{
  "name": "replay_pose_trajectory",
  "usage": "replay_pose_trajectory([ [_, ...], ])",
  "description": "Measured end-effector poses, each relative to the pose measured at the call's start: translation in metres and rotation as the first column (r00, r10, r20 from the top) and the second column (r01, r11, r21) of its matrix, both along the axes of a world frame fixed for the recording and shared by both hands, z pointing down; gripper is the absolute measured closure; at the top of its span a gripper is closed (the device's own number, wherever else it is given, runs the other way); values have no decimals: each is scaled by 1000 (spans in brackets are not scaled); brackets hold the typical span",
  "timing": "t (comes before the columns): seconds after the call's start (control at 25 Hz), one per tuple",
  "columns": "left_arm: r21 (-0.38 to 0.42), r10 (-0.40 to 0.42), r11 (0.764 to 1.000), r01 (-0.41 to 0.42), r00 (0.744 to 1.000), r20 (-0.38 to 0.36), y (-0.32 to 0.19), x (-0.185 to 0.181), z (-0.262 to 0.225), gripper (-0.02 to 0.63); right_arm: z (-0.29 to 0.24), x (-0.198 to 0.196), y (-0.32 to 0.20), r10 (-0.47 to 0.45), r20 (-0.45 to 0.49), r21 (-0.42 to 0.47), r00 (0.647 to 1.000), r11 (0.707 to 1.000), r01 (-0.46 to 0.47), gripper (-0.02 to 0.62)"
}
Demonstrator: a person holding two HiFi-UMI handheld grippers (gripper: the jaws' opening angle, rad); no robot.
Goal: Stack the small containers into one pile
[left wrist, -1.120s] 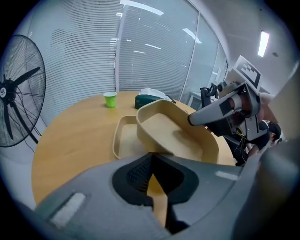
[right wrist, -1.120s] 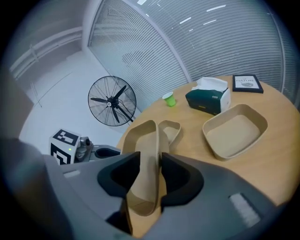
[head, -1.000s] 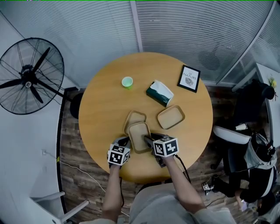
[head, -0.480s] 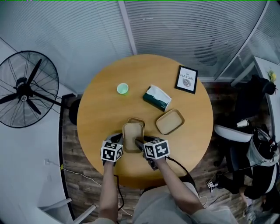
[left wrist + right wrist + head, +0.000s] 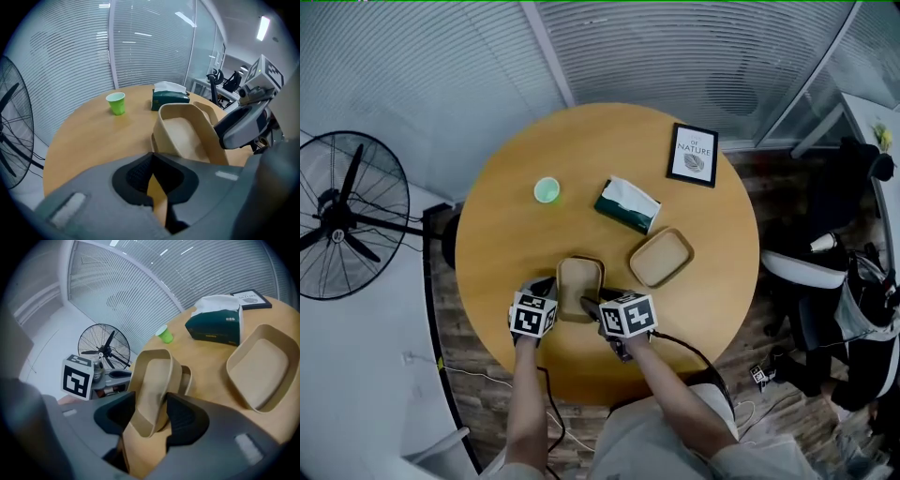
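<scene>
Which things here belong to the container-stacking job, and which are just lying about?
Job: top container, container under it, separate container.
Lying about: green cup, tissue box, framed picture, fan.

Table (image 5: pixel 499 246): round, honey-tan wood.
On the table: stacked containers (image 5: pixel 579 286) and single container (image 5: pixel 661 257), plain beige; cup (image 5: pixel 547 190), bright green; tissue box (image 5: pixel 626 205), dark green, white tissue; picture frame (image 5: pixel 694 155), black border, white face.
Beside the table: fan (image 5: pixel 337 230), black; floor (image 5: pixel 450 319), dark brown planks.
</scene>
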State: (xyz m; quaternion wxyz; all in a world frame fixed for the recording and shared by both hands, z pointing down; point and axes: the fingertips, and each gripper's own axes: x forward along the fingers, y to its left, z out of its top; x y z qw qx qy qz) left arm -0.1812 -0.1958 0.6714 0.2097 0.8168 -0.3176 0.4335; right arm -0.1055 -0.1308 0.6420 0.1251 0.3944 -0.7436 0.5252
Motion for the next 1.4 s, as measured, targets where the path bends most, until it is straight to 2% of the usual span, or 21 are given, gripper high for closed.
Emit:
replay_pose_trajectory([
  [0.52,-50,20,999,-19,1000,12,-5,7,28,601,23,6,-4,9,4,-50,1000,999,-9,380],
  [1.0,-59,1,998,1,999,42,-6,-1,36,600,26,6,-5,5,15,-75,1000,997,-4,373],
  [1.4,-111,-8,994,16,997,74,-3,-5,41,600,30,7,-4,16,28,-127,999,992,-12,347],
])
